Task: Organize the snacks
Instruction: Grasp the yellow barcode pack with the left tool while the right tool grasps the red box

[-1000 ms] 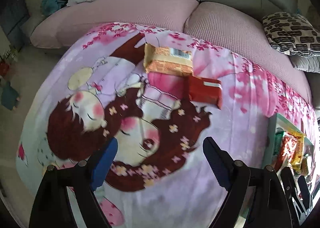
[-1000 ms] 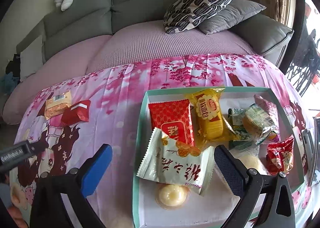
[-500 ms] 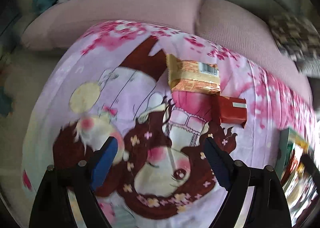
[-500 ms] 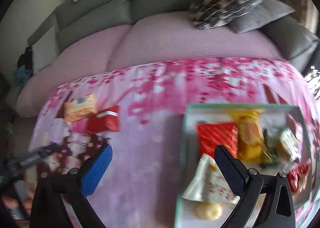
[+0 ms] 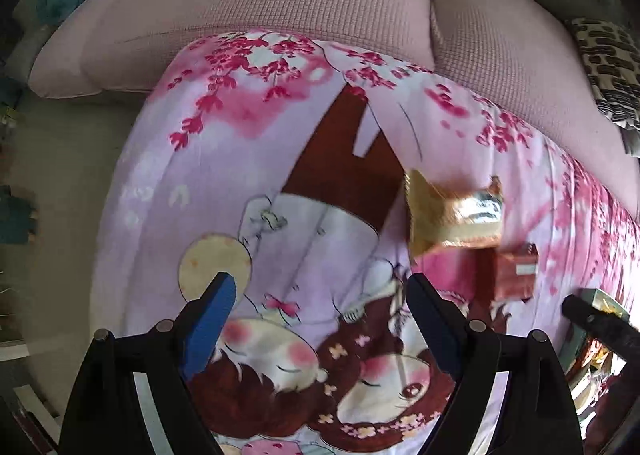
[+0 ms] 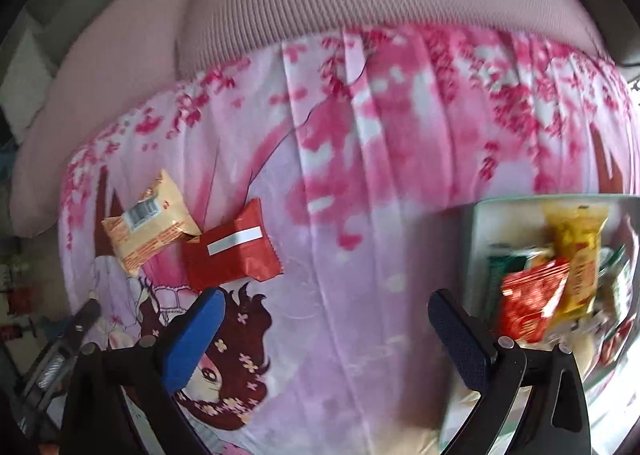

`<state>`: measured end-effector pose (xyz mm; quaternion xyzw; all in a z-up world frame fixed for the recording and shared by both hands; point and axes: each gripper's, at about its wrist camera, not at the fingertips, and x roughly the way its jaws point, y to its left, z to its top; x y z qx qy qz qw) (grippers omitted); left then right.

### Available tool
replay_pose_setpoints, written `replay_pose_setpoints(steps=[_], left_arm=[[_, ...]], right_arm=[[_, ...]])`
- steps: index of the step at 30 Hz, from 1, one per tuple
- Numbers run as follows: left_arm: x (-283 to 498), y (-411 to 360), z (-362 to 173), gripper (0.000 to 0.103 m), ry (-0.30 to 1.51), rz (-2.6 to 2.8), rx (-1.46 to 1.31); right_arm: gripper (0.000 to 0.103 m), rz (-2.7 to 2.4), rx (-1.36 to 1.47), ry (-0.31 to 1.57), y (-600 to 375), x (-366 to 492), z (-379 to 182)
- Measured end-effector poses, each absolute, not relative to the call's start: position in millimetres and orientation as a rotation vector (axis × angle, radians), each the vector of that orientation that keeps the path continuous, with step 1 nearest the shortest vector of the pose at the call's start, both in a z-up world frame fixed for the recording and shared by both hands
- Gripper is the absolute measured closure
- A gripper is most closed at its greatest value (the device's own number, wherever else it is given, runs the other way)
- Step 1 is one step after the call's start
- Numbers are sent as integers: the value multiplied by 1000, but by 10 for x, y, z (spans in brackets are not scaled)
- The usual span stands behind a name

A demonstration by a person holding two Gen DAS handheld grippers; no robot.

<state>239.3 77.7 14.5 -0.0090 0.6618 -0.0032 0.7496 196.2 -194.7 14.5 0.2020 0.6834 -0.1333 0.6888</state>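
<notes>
My left gripper (image 5: 320, 319) and right gripper (image 6: 324, 331) hung open, empty; only the right view showed the snack tray (image 6: 478, 239) beside the red packet (image 6: 232, 251).

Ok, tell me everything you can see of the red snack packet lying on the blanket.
The red snack packet is a glossy, pillow-shaped wrapper with crimped ends and a white strip across its upper face. It lies flat and tilted on the pink cartoon blanket, outside the tray. Its upper left corner meets the orange packet. No gripper touches it.
</notes>
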Motion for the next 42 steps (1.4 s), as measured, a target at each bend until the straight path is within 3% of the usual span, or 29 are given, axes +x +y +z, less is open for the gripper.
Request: replay_pose_setpoints(steps=[12,35,37,42], left_arm=[[2542,847,-72,15,1518,-20,-85],[2939,-22,-361,15,1558,-131,-189],[2957,-61,-403,10,1554,-120,-197],[3062,-174,-486,8,1544,-99,-184]], right_arm=[[1,-189,164,1508,-1157,2300,-263],[3,-234,169,1505,-2261,2302,-383],[3,-233,171,1510,-2286,2343,-423],[3,-234,175,1524,-2326,2318,-539]])
